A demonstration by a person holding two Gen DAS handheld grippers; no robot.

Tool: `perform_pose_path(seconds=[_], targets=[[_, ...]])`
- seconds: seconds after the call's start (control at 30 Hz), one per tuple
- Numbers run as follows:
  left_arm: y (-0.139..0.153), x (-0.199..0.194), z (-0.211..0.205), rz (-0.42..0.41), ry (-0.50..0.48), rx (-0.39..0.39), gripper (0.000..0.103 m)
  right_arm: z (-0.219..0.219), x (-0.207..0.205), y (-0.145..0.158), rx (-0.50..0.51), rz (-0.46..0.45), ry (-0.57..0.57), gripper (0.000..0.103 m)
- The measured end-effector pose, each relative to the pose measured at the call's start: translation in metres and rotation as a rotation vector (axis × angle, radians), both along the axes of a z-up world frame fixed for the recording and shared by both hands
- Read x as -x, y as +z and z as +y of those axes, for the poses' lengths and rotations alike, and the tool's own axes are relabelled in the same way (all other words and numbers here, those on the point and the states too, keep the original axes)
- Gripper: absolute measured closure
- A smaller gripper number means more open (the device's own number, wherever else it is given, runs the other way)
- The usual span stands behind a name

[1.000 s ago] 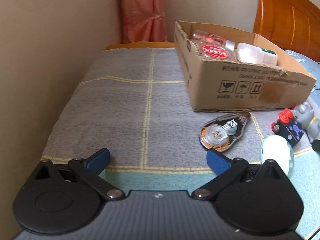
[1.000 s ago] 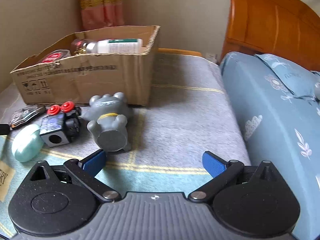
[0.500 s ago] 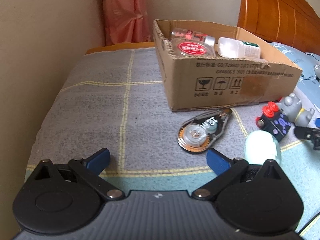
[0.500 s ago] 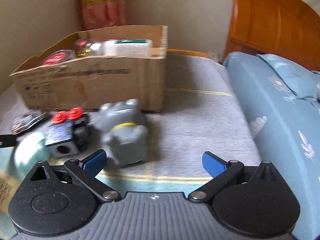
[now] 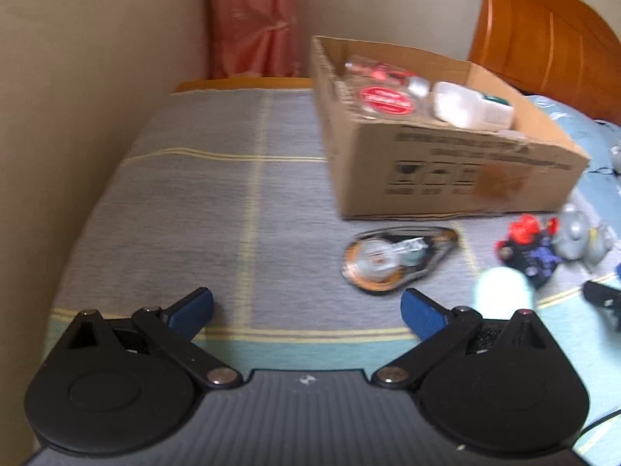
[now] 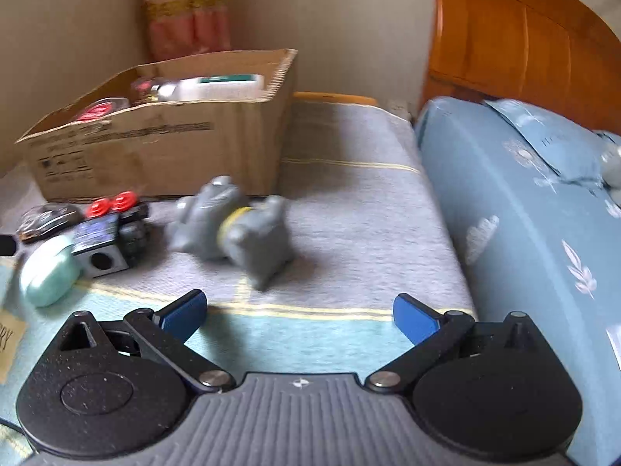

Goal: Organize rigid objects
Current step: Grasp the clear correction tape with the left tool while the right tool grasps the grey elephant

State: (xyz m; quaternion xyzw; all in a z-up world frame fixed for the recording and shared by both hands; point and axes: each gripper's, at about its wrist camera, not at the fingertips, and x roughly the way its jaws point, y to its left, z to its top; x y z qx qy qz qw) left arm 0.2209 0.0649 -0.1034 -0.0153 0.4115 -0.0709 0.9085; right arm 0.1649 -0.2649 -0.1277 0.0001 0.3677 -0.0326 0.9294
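Observation:
An open cardboard box (image 5: pixel 458 171) (image 6: pixel 155 151) sits on the grey bedcover and holds a red-lidded jar (image 5: pixel 384 99) and a white bottle (image 5: pixel 465 106). In front of it lie a correction tape dispenser (image 5: pixel 396 258), a pale green oval case (image 5: pixel 502 291) (image 6: pixel 48 270), a black block with red knobs (image 5: pixel 529 246) (image 6: pixel 106 227) and a grey toy figure (image 6: pixel 236 227) on its side. My left gripper (image 5: pixel 306 306) is open, just short of the tape dispenser. My right gripper (image 6: pixel 299 310) is open too, with the grey toy a little ahead of its fingers.
A beige wall (image 5: pixel 77 116) runs along the left of the bed. A blue flowered quilt (image 6: pixel 524 233) rises on the right, with a wooden headboard (image 6: pixel 516 46) behind it. A pink curtain (image 5: pixel 252 27) hangs in the far corner. The view is motion-blurred.
The left gripper has swung so the box and tape dispenser sit more centrally. In the right wrist view the grey toy has shifted right, towards the middle of the fingers. Both stay open.

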Motion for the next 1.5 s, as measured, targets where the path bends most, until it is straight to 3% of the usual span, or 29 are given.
perform_pose_path(seconds=[0.43, 0.6, 0.73, 1.1, 1.5], targets=[[0.005, -0.034, -0.045, 0.022, 0.002, 0.091, 0.001, 0.005, 0.005, -0.002, 0.003, -0.035, 0.009, 0.000], [0.000, -0.043, -0.059, -0.003, 0.026, 0.017, 0.001, 0.006, 0.003, -0.002, 0.004, -0.038, 0.004, 0.000], [-0.004, -0.038, -0.070, -0.030, -0.016, -0.083, 0.001, 0.007, 0.003, -0.003, 0.005, -0.043, -0.003, 0.000], [-0.006, -0.017, -0.013, -0.023, 0.067, -0.067, 0.001, 0.007, 0.003, -0.003, 0.006, -0.043, -0.004, 0.000], [-0.008, -0.007, -0.015, -0.036, 0.157, -0.067, 0.000, 0.008, 0.002, -0.003, 0.006, -0.038, -0.002, 0.000]])
